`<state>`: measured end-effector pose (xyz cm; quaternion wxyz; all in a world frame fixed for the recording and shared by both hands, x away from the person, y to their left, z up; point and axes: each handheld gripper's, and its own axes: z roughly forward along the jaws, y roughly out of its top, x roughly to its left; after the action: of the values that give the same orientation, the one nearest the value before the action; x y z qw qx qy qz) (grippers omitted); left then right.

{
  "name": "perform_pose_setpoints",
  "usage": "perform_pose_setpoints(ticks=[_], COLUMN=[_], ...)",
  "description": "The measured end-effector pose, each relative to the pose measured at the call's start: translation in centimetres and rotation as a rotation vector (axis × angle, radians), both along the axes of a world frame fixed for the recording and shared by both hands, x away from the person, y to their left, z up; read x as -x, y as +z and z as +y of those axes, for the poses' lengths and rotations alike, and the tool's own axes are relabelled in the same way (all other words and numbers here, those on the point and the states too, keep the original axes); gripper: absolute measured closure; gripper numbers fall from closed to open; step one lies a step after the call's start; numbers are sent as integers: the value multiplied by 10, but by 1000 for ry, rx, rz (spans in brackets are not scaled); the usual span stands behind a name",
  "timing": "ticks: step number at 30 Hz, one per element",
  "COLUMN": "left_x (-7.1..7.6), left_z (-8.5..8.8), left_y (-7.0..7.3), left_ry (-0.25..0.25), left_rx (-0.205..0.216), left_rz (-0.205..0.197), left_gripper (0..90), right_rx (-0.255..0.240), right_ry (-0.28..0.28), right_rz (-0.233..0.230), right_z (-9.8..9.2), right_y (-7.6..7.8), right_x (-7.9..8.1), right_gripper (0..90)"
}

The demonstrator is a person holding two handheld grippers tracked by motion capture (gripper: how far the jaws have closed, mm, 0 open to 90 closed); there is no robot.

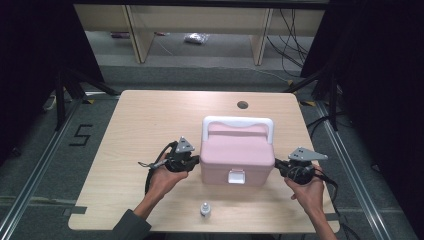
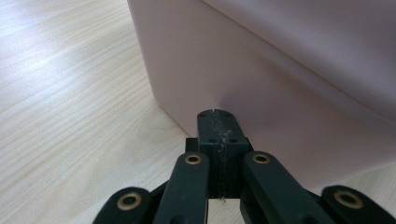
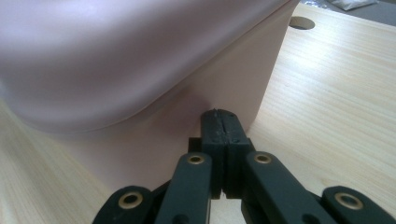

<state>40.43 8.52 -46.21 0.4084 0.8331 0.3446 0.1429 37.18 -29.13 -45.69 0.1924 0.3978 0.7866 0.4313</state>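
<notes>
Pink lidded box (image 1: 236, 159) with white handle sits mid-counter (image 1: 150, 120) — left gripper (image 1: 196, 161) and right gripper (image 1: 278, 164) press its opposite side walls, jaws together, gripping nothing — small white bottle (image 1: 205, 209) near front edge.

**You're in a recording lab, not a home**

You're working at a light wooden table (image 1: 150, 120) with a cable hole (image 1: 242, 105), set on grey carpet. Black curtains (image 1: 30, 60) hang on both sides of you, with dark stand legs (image 1: 65, 95) planted at the table's far corners. Metal floor rails (image 1: 40, 165) run alongside, a taped "5" (image 1: 80, 135) marks the carpet, loose cables (image 1: 292, 35) trail past bare wooden shelving (image 1: 200, 25) at the back.
</notes>
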Motion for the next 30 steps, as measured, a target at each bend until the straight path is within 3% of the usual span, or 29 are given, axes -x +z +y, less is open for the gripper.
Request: perform_pose_setpoints(ticks=[5,7,9,11,16,19,22,26,28,30], left_x=[2,3,3,3,4,4,4,4,3,1], left_z=[2,2,2,2,1,1,1,2,3,5], left_y=[0,0,0,1,1,1,1,1,1,3], left_ry=[-6,-4,-1,2,7,7,3,-6,-9,13], left_rx=[0,0,-1,1,-4,-7,-11,-9,-4,-3], left_rz=[5,6,5,9,4,5,5,8,20,21], left_gripper=[897,898,897,897,898,898,898,897,895,829], right_rx=[-2,21,25,3,38,28,36,15,28,44], right_ry=[-1,21,22,14,33,12,18,35,27,18], right_rz=[6,-33,-35,-6,-27,-4,-23,10,1,1], right_z=[1,-1,-1,1,0,2,1,1,1,-1], right_y=[0,0,0,-1,-2,-2,-2,-3,-3,-3], right_x=[0,-3,-3,-3,-8,-8,-11,-11,-11,-12], right_gripper=[900,900,900,900,900,900,900,900,852,794])
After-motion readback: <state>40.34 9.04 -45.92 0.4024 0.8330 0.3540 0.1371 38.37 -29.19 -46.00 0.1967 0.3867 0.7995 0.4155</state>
